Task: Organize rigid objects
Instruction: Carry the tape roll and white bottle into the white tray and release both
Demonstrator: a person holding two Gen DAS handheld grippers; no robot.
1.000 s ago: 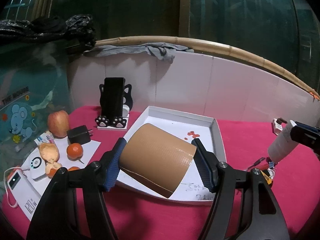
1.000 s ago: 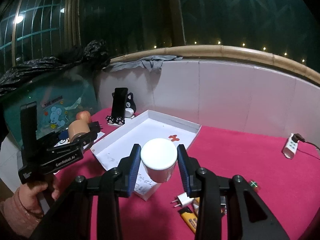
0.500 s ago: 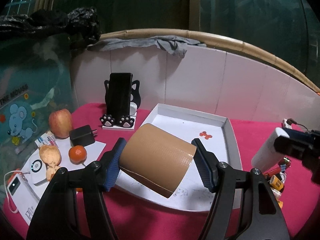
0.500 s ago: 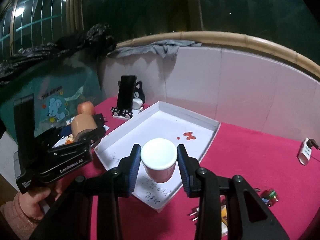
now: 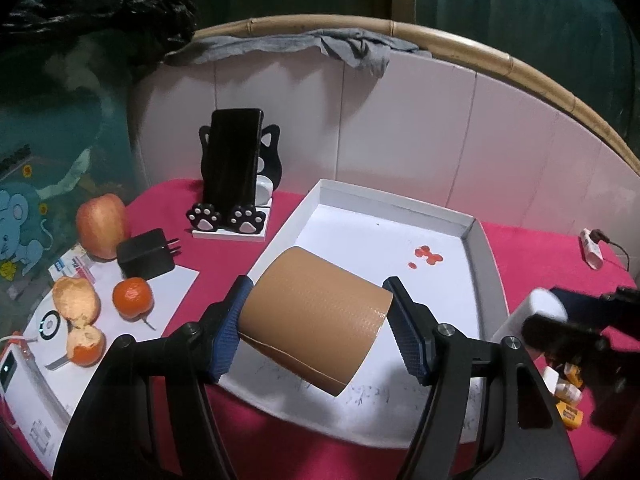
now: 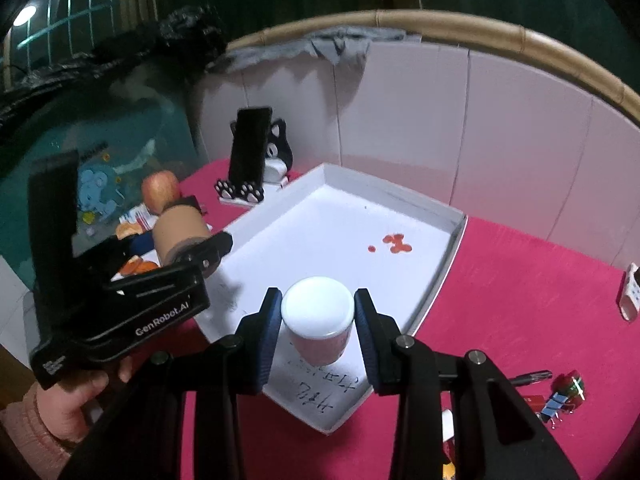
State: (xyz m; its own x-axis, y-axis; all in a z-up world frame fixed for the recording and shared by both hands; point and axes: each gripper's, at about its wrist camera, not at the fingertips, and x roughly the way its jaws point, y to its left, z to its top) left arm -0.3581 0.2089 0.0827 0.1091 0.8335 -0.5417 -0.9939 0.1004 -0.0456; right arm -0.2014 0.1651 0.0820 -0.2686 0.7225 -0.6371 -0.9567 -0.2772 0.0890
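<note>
Two tongs clamped: left [image 5: 316, 330] around tape roll [image 5: 316, 316], right [image 6: 316, 326] around white jar [image 6: 318, 324].

Both wrist cams look down, close, sharing white tray [image 5: 476, 248] [image 6: 448, 258]

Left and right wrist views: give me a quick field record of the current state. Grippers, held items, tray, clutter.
left gripper: left gripper shut on brown tape roll, held tilted over the tray's near edge
right gripper: right gripper shut on white lidded cup, upright above the tray
tray: white tray, no objects inside; red spots and handwriting on its floor
left of tray: phone on cat stand, apple, black charger, orange
right of tray: binder clips, power strip
surface: pink cloth
</note>
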